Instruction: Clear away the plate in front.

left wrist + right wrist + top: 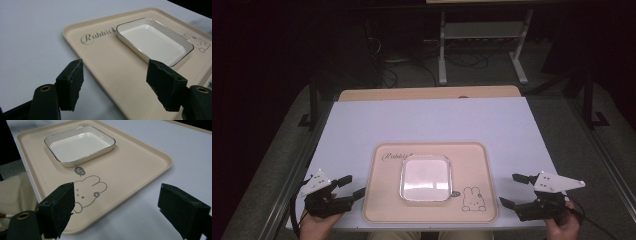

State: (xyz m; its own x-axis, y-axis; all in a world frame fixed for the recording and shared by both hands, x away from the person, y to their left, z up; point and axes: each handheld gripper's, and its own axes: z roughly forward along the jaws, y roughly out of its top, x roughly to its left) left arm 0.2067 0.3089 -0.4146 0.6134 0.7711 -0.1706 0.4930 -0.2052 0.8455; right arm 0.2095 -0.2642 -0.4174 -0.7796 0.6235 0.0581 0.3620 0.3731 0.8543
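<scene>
Your left tongs and right tongs both gape wide and empty, flanking the beige rectangular plastic tray on the white worktop, where the square white dish sits centred.

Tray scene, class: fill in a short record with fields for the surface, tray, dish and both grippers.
surface: white table
tray: beige, rabbit drawing, lies flat on the table
dish: white, square, empty, on the tray
left gripper: open, holds nothing, off the tray's left edge
right gripper: open, holds nothing, off the tray's right edge
</scene>
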